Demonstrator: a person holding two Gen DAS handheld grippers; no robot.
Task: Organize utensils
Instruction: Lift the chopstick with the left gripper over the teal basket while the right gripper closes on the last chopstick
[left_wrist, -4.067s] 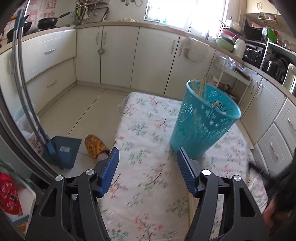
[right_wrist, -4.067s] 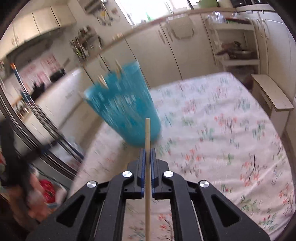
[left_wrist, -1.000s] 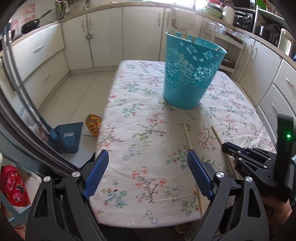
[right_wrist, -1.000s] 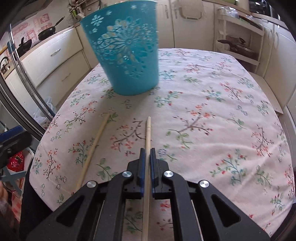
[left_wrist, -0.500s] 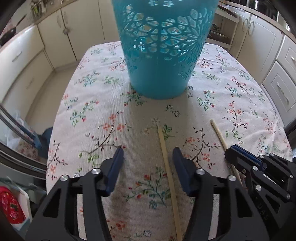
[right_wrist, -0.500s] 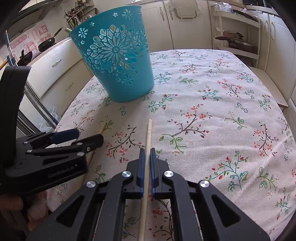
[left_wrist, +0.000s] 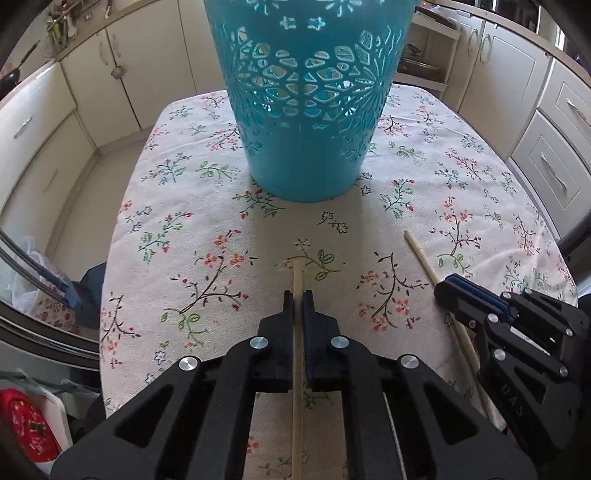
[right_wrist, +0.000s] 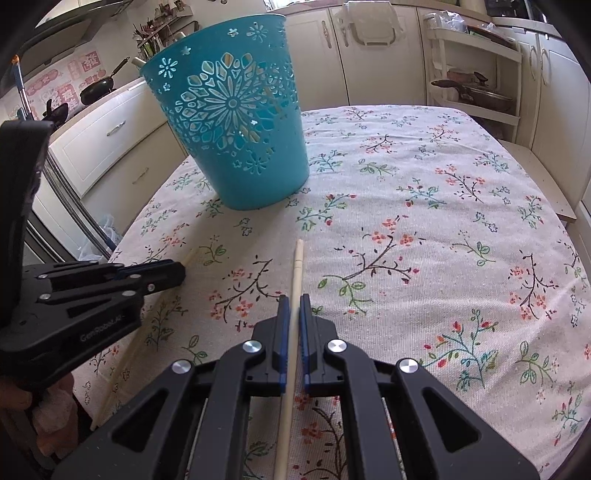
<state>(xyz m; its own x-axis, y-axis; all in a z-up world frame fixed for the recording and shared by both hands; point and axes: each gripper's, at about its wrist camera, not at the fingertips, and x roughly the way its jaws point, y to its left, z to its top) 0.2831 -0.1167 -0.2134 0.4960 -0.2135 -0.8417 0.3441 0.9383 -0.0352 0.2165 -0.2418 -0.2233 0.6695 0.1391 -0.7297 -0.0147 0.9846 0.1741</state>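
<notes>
A: What does the left gripper hold?

B: Its jaws have just been closing, and they now clench one wooden chopstick, which lies on the flowered tablecloth. The tip of the stick reaches a little past the fingers.

A: And the right gripper?

B: It is clamped on a second chopstick, also low over the cloth. The two grippers are side by side, near the table's front edge.

A: What is behind them?

B: The turquoise basket stands upright further back on the table, apart from both sticks. Beyond it are the cream kitchen cabinets.
</notes>
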